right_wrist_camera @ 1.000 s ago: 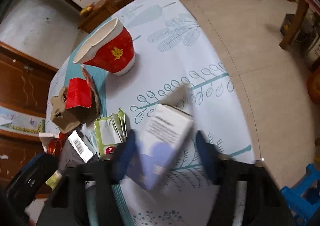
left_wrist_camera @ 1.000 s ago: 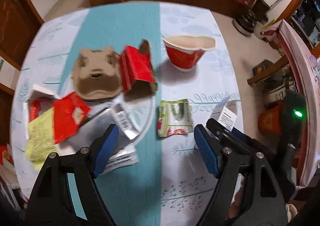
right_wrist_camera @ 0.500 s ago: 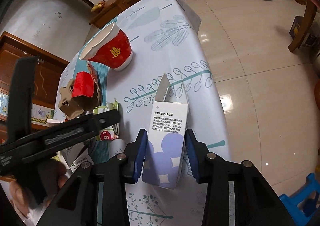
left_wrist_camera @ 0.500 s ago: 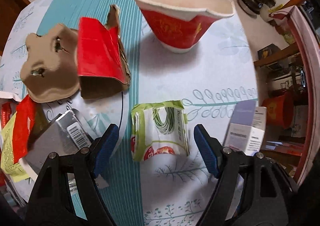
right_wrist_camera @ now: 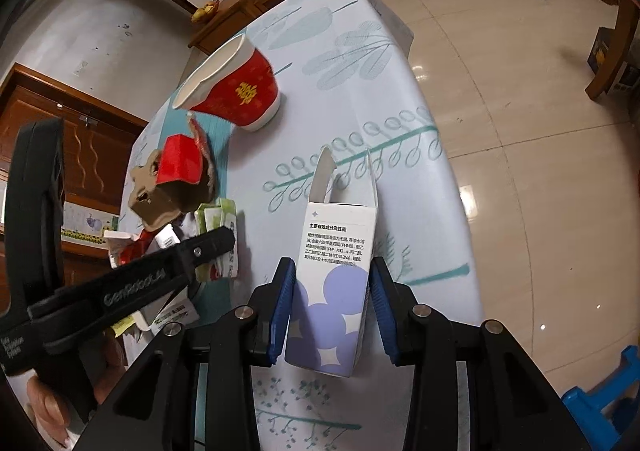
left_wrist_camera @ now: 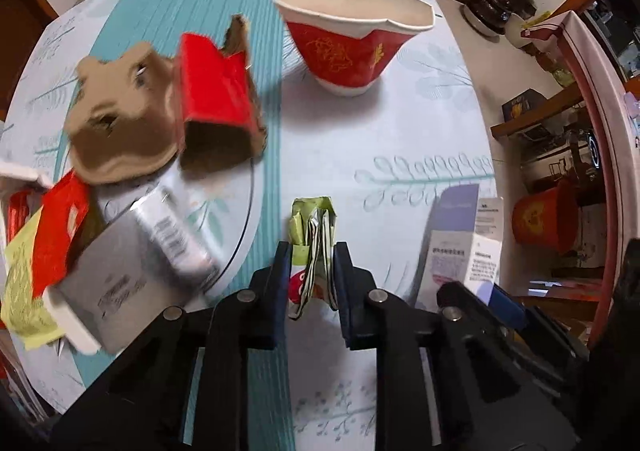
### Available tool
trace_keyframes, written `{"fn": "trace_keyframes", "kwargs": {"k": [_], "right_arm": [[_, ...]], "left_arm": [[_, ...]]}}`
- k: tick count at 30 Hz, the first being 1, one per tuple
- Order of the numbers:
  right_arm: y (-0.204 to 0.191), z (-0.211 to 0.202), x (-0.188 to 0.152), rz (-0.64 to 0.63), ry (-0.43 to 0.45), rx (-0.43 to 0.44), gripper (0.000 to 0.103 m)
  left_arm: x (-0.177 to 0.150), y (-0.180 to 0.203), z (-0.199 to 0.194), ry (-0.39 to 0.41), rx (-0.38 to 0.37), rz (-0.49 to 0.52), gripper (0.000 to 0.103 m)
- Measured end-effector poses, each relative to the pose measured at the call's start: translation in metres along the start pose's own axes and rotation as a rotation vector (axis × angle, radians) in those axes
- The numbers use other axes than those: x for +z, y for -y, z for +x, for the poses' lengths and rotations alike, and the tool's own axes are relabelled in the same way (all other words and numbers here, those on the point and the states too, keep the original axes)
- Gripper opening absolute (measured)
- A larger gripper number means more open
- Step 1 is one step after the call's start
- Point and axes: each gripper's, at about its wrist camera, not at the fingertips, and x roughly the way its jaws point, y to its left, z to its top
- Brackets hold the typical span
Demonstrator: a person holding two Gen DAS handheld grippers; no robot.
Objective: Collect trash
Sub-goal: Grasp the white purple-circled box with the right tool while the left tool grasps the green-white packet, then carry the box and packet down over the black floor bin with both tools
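My left gripper (left_wrist_camera: pixel 311 271) is shut on a crumpled green snack wrapper (left_wrist_camera: pixel 314 247) that stands pinched between the blue pads above the table. My right gripper (right_wrist_camera: pixel 332 299) is shut on a white and purple carton (right_wrist_camera: pixel 336 279) with its top flaps open; the carton also shows in the left wrist view (left_wrist_camera: pixel 464 235). A dented red paper bowl (left_wrist_camera: pixel 352 39) stands upright farther back, also seen in the right wrist view (right_wrist_camera: pixel 236 91).
A red box (left_wrist_camera: pixel 216 99) and a brown pulp tray (left_wrist_camera: pixel 120 123) lie left of the bowl. A grey pouch (left_wrist_camera: pixel 132 263) and red and yellow wrappers (left_wrist_camera: pixel 44 247) lie at the left. A red bucket (left_wrist_camera: pixel 548 215) stands on the floor right of the table (left_wrist_camera: pixel 400 155).
My left gripper has closed on the green wrapper, which now stands folded between the pads. The right gripper still holds the carton.
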Motion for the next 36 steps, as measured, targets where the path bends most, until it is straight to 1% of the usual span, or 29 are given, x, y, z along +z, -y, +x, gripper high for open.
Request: {"fn": "trace_keyframes", "kwargs": {"k": [4,6,9,12,16,19,21,22,26,28,30,33,36], "right_arm": [[-0.013,-0.012,-0.019,-0.014,0.008,0.022,0.037],[-0.021,-0.019,-0.03,-0.026,0.01,0.028,0.037],[-0.037,-0.033,-0.056,-0.046,0.021,0.032,0.037],[-0.055,-0.047,-0.085,-0.059,0.039,0.035,0.037],[-0.086,-0.067,-0.142,-0.067,0.076,0.023,0.037],[-0.11,-0.078,-0.191,-0.051,0.101,0.014,0.037],[-0.125,-0.082,-0.221,-0.038,0.116,0.011,0.037],[-0.135,-0.084,-0.241,-0.03,0.128,0.006,0.037],[-0.161,-0.089,-0.302,-0.001,0.154,-0.011,0.037],[-0.175,-0.089,-0.333,0.011,0.156,-0.021,0.037],[-0.184,-0.088,-0.357,0.018,0.153,-0.032,0.037],[-0.192,-0.085,-0.39,0.042,0.134,-0.046,0.037],[-0.197,-0.077,-0.421,0.062,0.103,-0.069,0.037]], "left_arm": [[-0.021,-0.011,-0.017,0.014,0.001,0.01,0.018],[-0.038,-0.02,-0.029,0.02,0.0,0.013,0.018],[-0.071,-0.035,-0.048,0.034,-0.004,0.027,0.018],[-0.108,-0.063,-0.077,0.059,-0.012,0.05,0.018],[-0.154,-0.1,-0.112,0.092,-0.027,0.073,0.018],[-0.198,-0.133,-0.138,0.115,-0.034,0.09,0.018],[-0.228,-0.156,-0.153,0.132,-0.026,0.11,0.018],[-0.244,-0.168,-0.161,0.142,-0.022,0.119,0.018],[-0.29,-0.203,-0.177,0.164,0.003,0.164,0.018],[-0.316,-0.219,-0.181,0.166,0.009,0.187,0.018],[-0.336,-0.231,-0.181,0.159,0.015,0.206,0.018],[-0.364,-0.243,-0.175,0.122,0.01,0.22,0.018],[-0.387,-0.249,-0.165,0.093,0.023,0.241,0.018]]}}
